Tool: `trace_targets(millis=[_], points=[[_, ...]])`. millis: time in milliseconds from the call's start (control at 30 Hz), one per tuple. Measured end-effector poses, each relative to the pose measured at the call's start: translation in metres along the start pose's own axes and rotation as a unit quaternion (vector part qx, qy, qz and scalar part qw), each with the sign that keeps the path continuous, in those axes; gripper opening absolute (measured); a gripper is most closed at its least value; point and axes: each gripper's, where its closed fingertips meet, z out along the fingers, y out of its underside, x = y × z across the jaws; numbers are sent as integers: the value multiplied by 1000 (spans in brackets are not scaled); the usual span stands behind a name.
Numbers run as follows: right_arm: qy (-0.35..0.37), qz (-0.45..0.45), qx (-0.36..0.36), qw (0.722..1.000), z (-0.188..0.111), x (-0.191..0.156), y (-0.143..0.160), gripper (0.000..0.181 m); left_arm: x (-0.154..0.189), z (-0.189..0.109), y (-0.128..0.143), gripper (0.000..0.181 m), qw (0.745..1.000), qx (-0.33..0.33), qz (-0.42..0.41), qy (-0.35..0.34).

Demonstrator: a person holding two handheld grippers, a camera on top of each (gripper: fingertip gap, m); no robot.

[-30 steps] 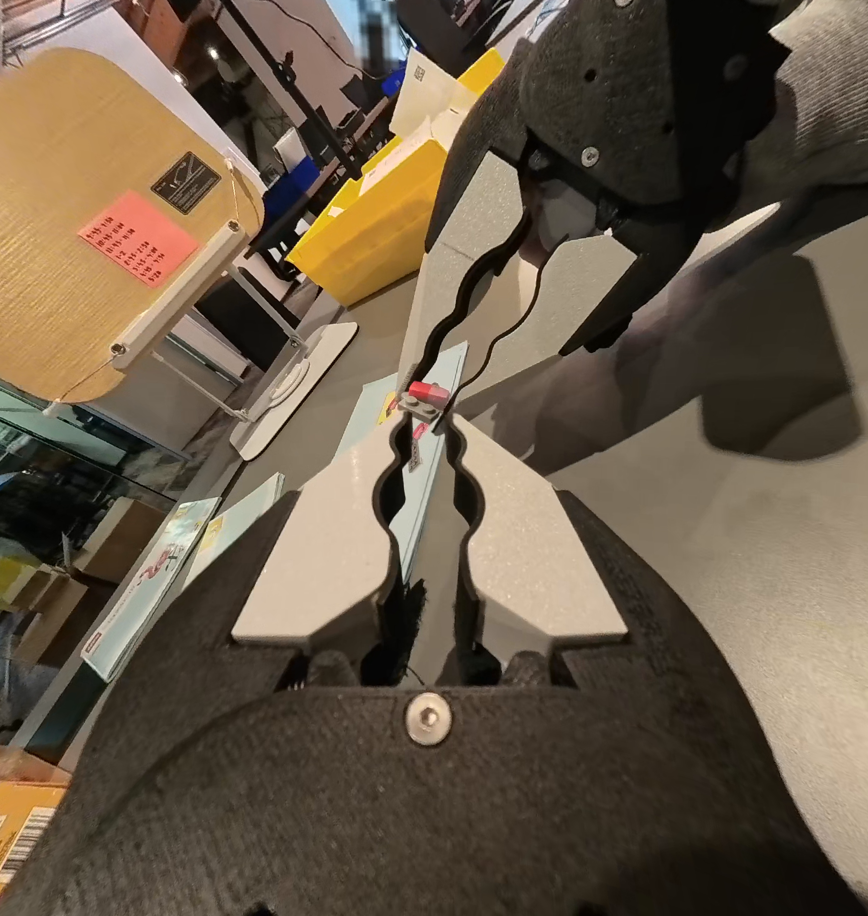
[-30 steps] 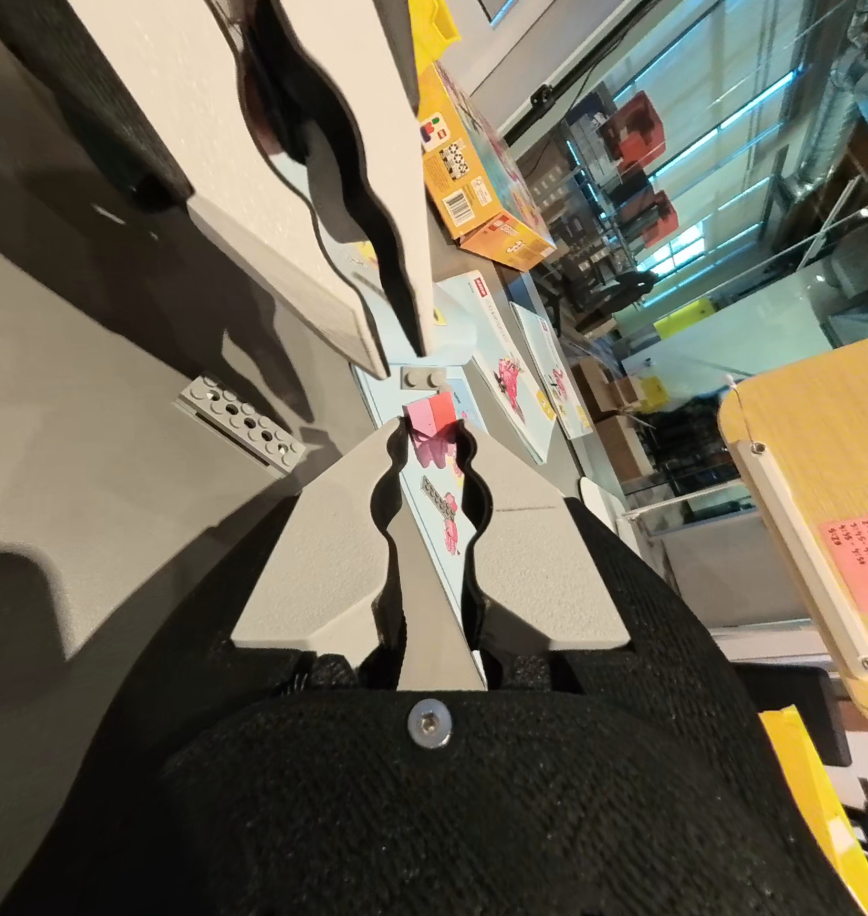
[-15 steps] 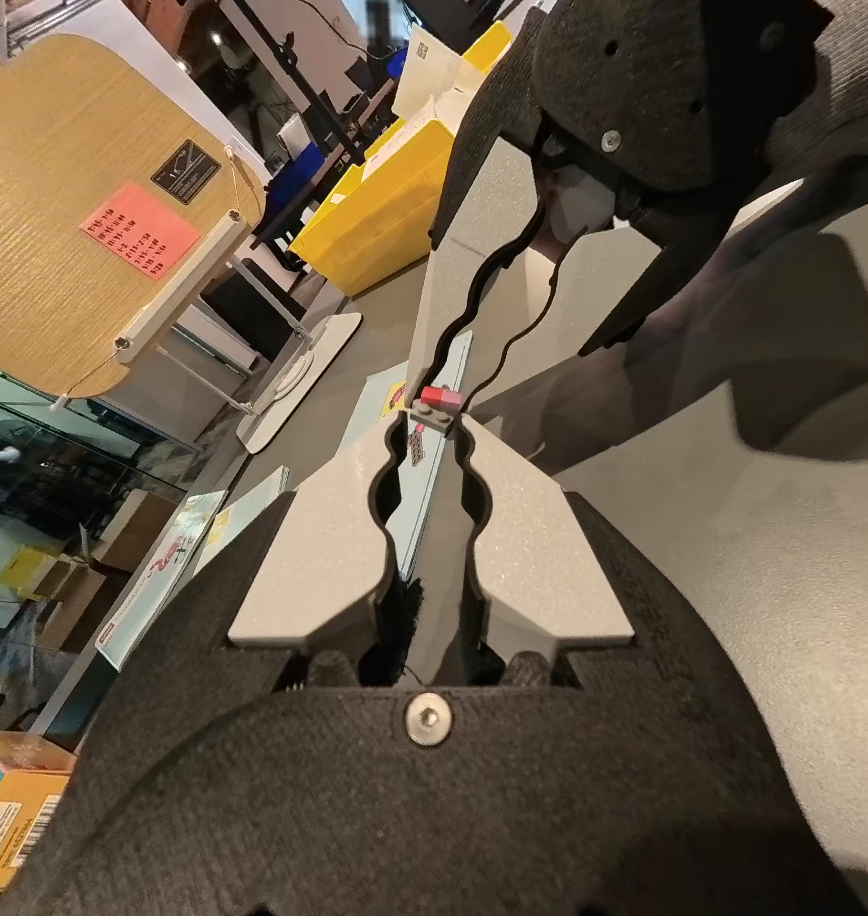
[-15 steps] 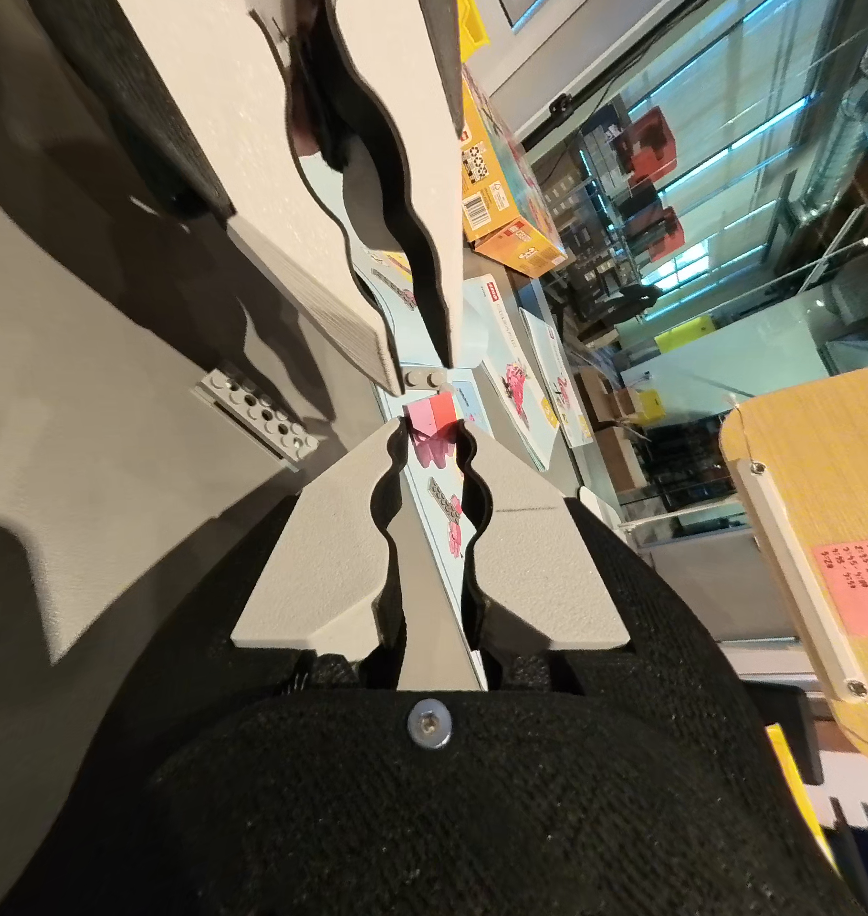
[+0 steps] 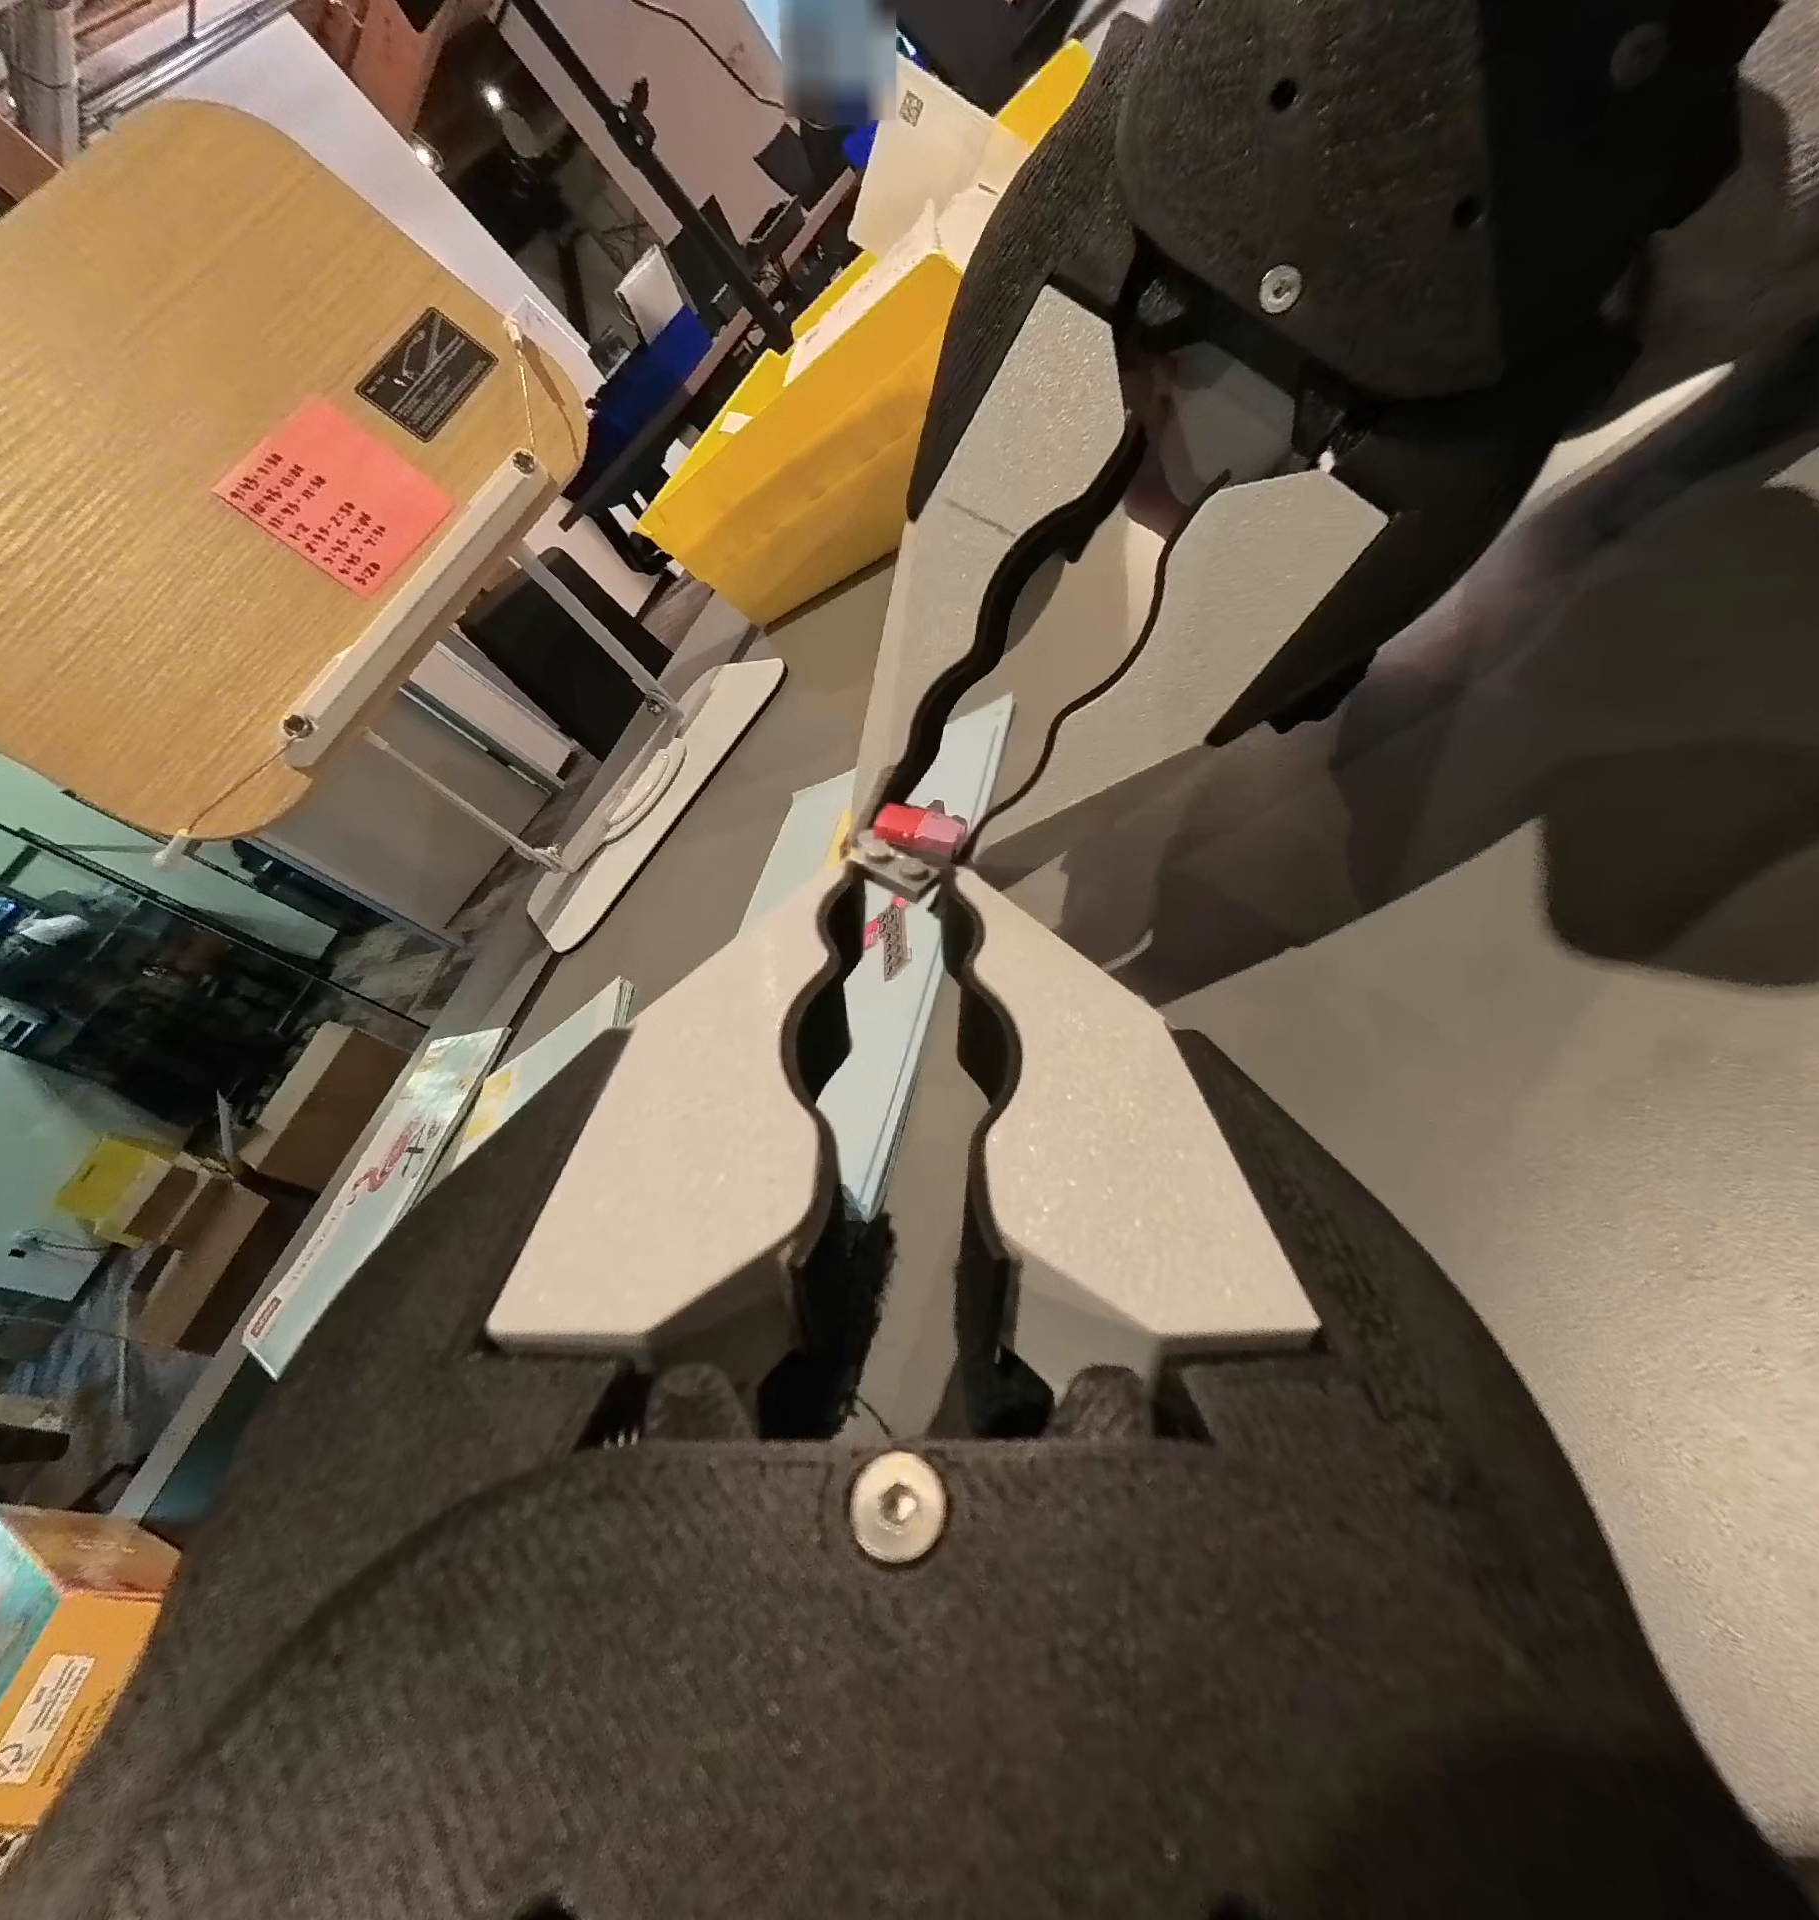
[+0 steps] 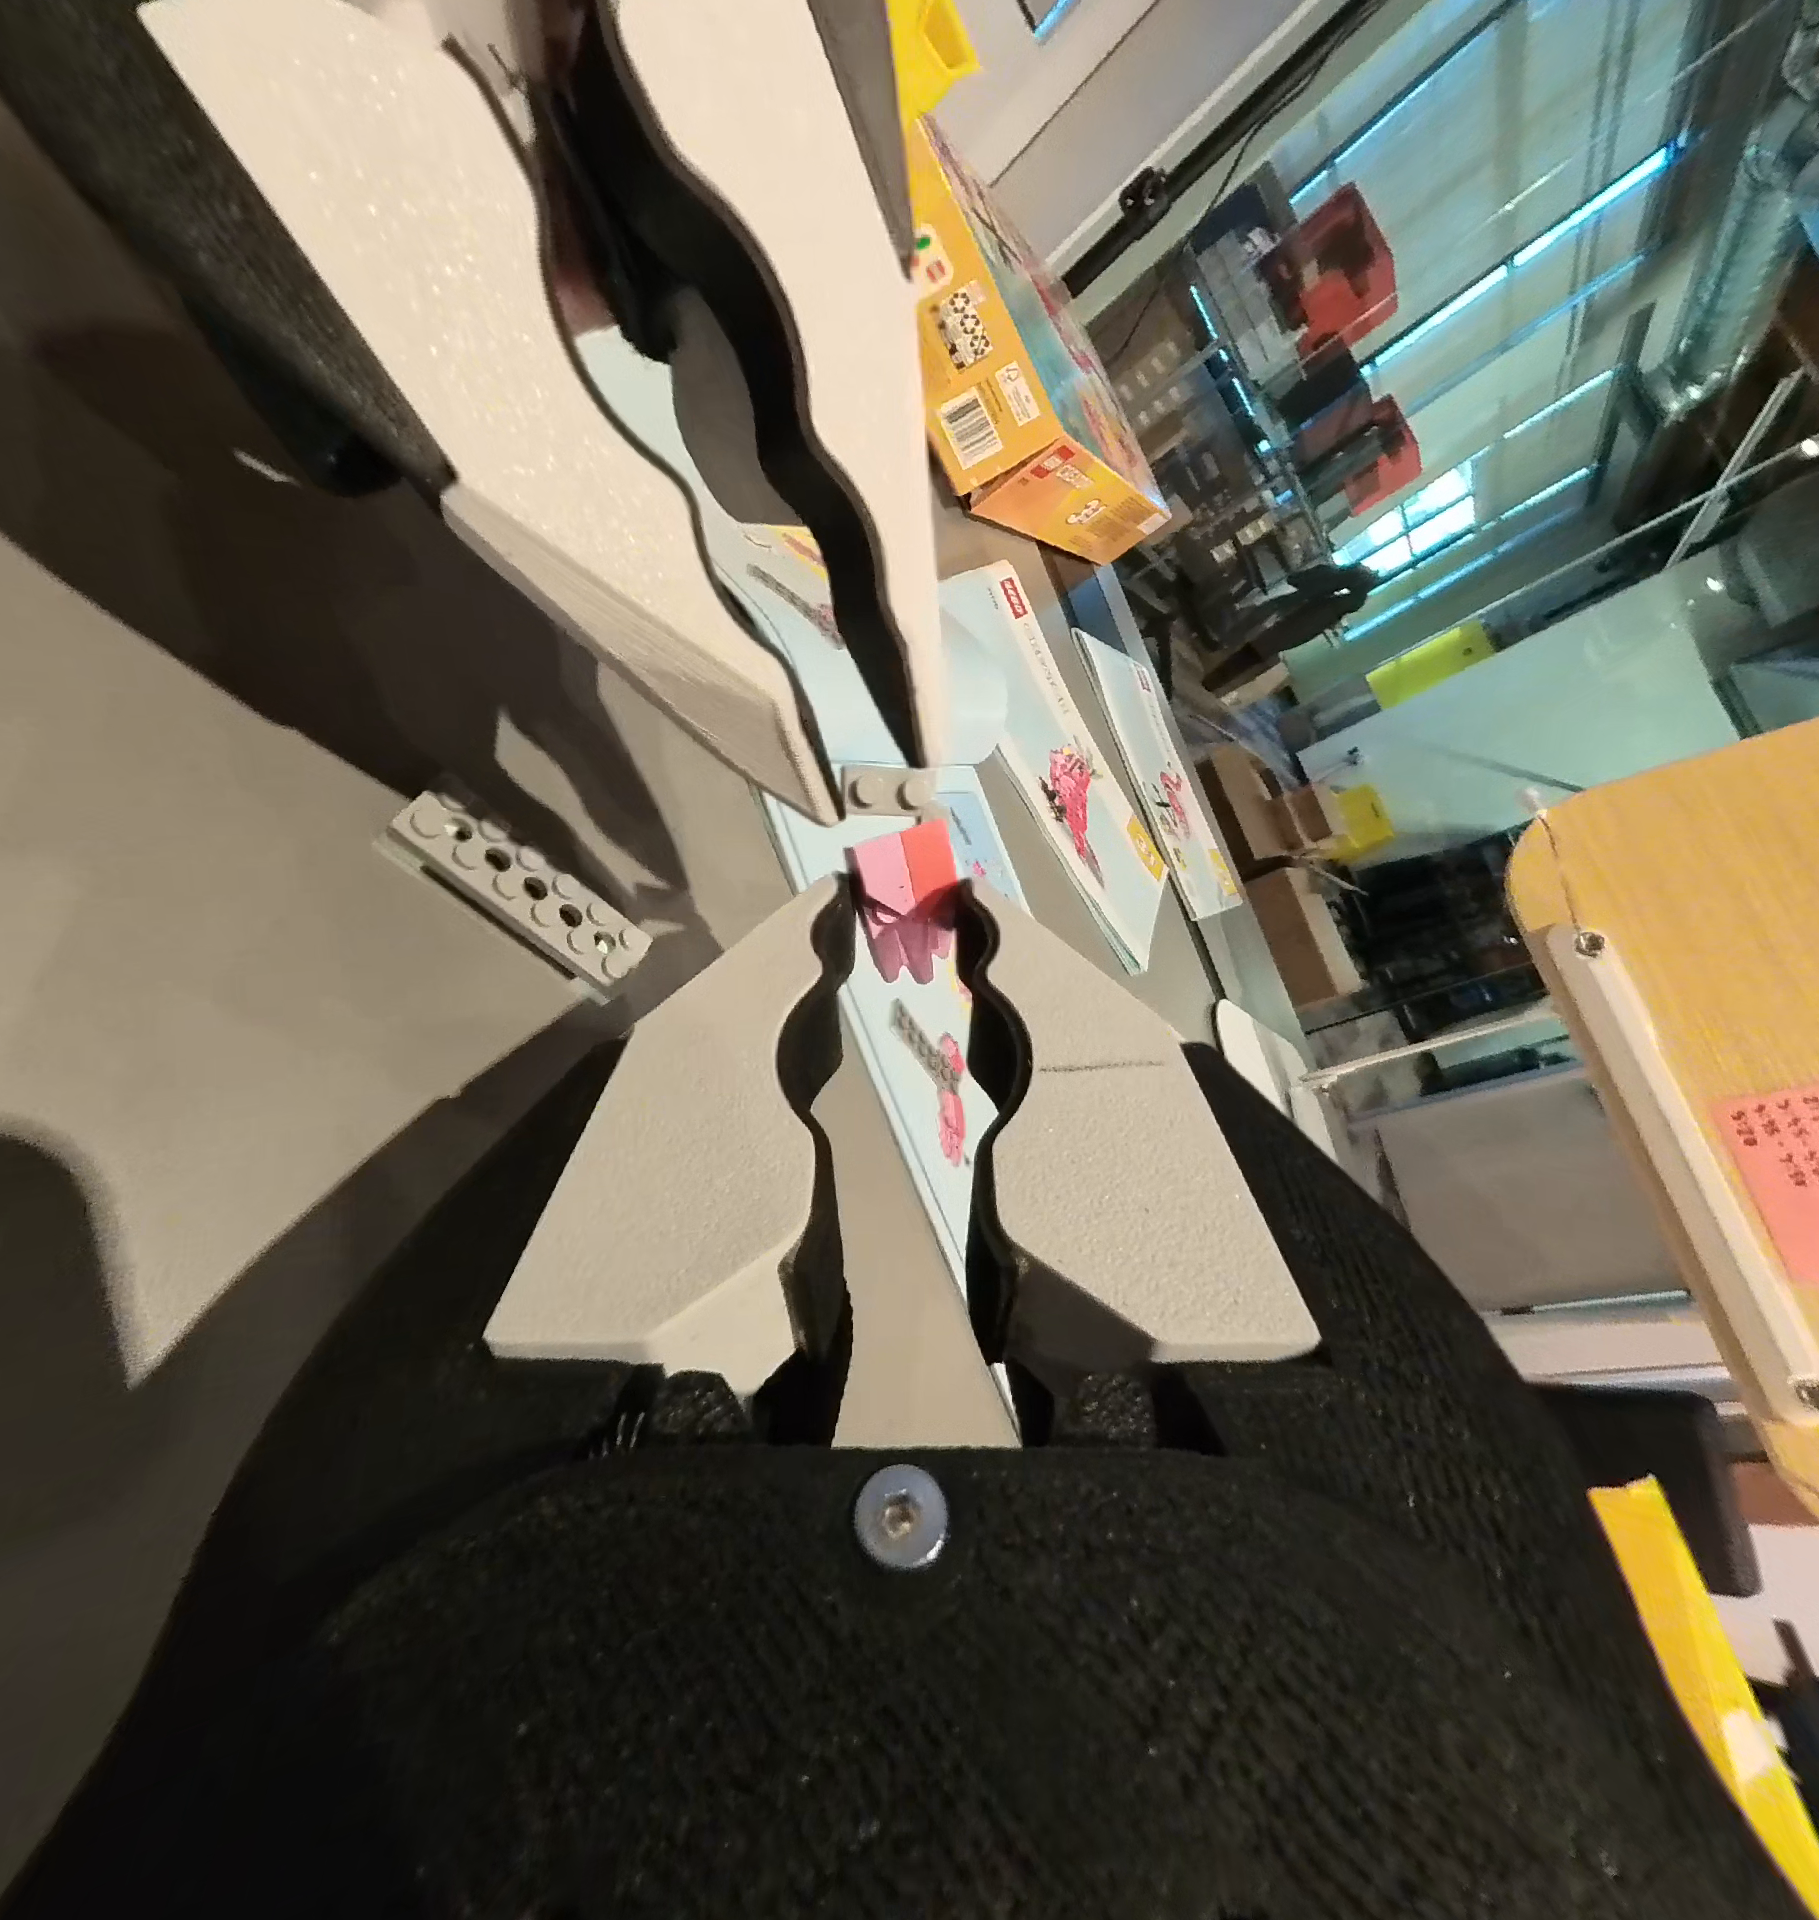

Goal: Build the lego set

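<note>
Between left claw [image 5: 892,878] tips, grey plate [image 5: 903,865].

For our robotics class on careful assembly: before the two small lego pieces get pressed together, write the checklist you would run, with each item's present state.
1. Left gripper shut on the grey plate: ok.
2. Right gripper shut on the pink and red piece: ok.
3. Pieces lined up face to face: cannot tell; the right wrist view shows a gap between them, the left wrist view shows them overlapping.
4. Studs seated: not ok, not joined yet in the right wrist view.
5. Instruction booklet open beneath the grippers: ok.
6. Long grey plate with holes lies aside on the table, out of the way: ok.
</note>
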Motion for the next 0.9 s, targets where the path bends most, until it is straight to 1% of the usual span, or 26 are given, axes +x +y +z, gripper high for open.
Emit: trace_targets(millis=[100,333,467,533,600,667,767,800,900], points=[[6,6,-3,1000,-1,4,2,17,-1,-1,-2,7,1000,7,3,-3],[3,1,-6,1000,0,3,4,17,8,2,-1,10,999,3,-19,26],[1,4,-4,1000,0,2,3,17,19,4,-3,8,998,4,-27,54],[4,2,-3,1000,0,3,1,17,23,7,2,10,998,-13,-8,55],[21,-19,-20,999,-1,8,8,17,19,7,10,14,998,-40,-10,49],[32,-17,-33,999,-2,15,16,17,16,5,19,26,993,-75,-61,65],[47,2,-37,998,-5,25,20,17,13,-1,32,50,972,-148,-160,82],[50,5,-40,998,-5,27,21,17,13,-5,35,52,965,-169,-185,74],[48,7,-45,998,-5,27,23,17,24,-16,35,45,949,-194,-243,57]])
